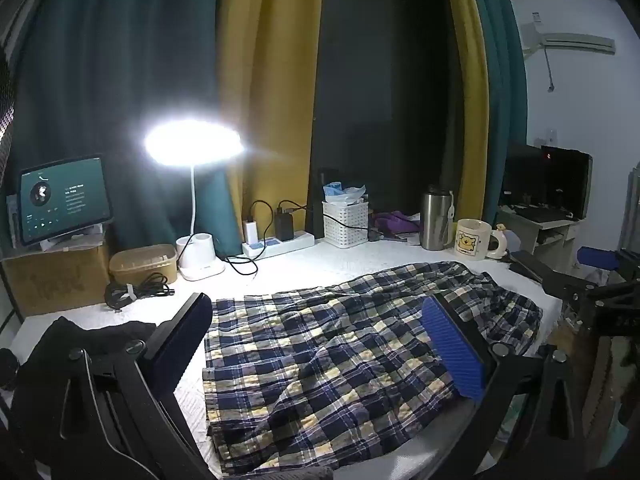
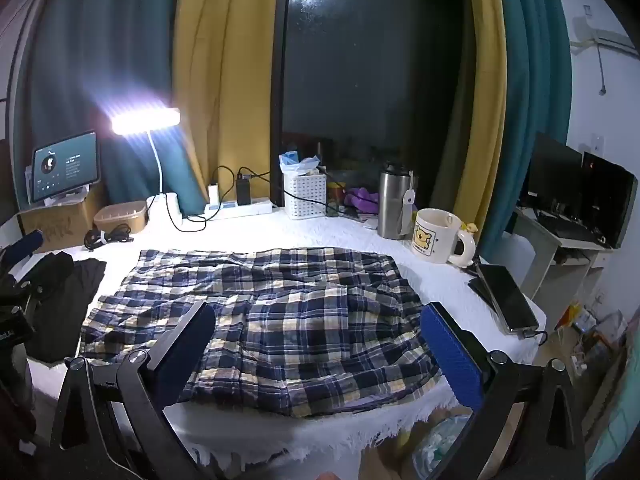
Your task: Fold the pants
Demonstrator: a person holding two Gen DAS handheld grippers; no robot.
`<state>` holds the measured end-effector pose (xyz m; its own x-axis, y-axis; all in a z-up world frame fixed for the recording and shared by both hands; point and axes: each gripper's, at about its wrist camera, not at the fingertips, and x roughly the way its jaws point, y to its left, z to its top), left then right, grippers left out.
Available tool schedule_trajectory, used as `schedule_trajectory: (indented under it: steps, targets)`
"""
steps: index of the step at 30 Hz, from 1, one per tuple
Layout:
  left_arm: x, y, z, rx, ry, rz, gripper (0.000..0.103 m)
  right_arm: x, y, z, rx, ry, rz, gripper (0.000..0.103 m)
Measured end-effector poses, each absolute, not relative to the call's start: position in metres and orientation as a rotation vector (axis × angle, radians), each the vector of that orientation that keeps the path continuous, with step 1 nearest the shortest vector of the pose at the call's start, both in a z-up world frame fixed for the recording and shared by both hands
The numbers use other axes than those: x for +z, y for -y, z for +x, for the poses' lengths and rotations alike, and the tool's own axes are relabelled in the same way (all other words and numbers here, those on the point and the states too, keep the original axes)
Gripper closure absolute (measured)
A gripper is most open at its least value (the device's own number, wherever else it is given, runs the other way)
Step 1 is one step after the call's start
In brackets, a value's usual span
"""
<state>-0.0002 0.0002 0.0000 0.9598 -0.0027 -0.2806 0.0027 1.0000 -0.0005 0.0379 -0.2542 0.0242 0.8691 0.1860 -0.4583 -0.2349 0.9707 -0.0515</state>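
Note:
Blue, white and yellow plaid pants (image 1: 332,344) lie flat and rumpled across the white-covered table (image 1: 304,264), filling its near half. My left gripper (image 1: 316,302) hovers over their left part, open, with nothing between its fingers. In the right wrist view the same pants (image 2: 260,312) stretch left to right. My right gripper (image 2: 318,309) stands open above their near edge, apart from the cloth. Its blue pad (image 1: 595,258) shows past the table's right end. The left gripper's blue pad (image 2: 28,242) shows at the far left.
A lit desk lamp (image 2: 146,120), tablet (image 2: 66,170) on a cardboard box, lidded tub (image 2: 120,216), power strip (image 2: 240,208), white basket (image 2: 306,194), steel tumbler (image 2: 394,206) and mug (image 2: 438,236) line the back. A phone (image 2: 508,300) lies at right, dark cloth (image 2: 60,300) at left.

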Motion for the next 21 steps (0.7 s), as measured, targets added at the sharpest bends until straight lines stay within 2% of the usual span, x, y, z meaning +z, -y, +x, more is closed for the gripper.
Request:
schedule_trajectory:
  steps: [21]
  targets:
    - [0.003,-0.004,0.0,0.022,-0.291,-0.01,0.0,0.025,0.258,0.039,0.219,-0.484,-0.113,0.0]
